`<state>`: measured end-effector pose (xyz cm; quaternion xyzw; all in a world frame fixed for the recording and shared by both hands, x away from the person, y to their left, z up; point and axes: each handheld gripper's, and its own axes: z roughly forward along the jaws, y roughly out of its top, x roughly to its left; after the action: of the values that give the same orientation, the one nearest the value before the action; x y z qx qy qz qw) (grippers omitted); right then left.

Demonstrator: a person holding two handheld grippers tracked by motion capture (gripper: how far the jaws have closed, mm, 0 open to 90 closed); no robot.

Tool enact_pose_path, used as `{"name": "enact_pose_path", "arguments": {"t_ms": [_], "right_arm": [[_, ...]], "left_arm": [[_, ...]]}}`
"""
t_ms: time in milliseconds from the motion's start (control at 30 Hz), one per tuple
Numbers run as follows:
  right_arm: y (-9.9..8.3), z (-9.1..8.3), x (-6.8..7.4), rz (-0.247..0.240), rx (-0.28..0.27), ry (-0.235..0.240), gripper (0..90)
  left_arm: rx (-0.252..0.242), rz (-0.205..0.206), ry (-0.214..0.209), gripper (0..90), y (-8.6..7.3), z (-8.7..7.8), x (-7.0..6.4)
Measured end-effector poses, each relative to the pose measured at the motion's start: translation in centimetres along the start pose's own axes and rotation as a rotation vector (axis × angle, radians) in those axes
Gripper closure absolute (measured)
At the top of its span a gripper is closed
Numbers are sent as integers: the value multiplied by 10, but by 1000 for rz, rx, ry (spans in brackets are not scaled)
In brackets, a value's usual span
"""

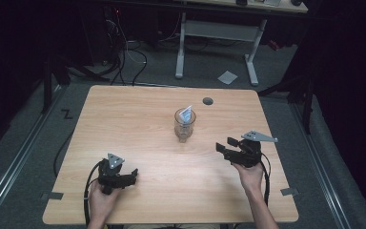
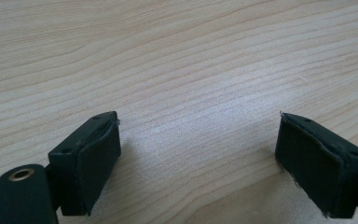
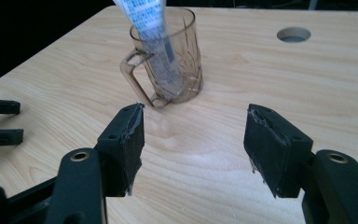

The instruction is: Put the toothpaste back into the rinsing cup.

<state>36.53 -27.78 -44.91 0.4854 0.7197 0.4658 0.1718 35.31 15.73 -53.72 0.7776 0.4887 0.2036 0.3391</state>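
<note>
Right gripper view puts the risk plainly: the glass mug [image 3: 168, 60] is light and top-heavy with the tube [image 3: 151, 32] leaning out (a nudge to the handle could tip it); it stands just ahead of the right gripper [image 3: 193, 140], slightly left, jaws spread wide; the left gripper [image 2: 198, 158] also gapes over bare table [image 2: 177, 56].

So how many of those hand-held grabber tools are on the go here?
2. The left gripper sits low over the near-left part of the table, fingers open. The right gripper is at the near right, fingers open, aimed at the glass mug holding a packet.
</note>
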Motion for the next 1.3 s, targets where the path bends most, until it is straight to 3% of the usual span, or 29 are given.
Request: {"name": "enact_pose_path", "arguments": {"t_ms": [267,567,1100,1300], "right_arm": [[-19,1,-8,38,18,-17,382],[-34,4,-14,46,45,-44,381],[-60,16,-26,36,126,-160,374],[-66,20,-29,2,160,-225,373]], "left_arm": [[0,0,0,143,0,0,0],[1,-1,0,143,0,0,0],[0,0,0,142,0,0,0],[0,-1,0,142,0,0,0]]}}
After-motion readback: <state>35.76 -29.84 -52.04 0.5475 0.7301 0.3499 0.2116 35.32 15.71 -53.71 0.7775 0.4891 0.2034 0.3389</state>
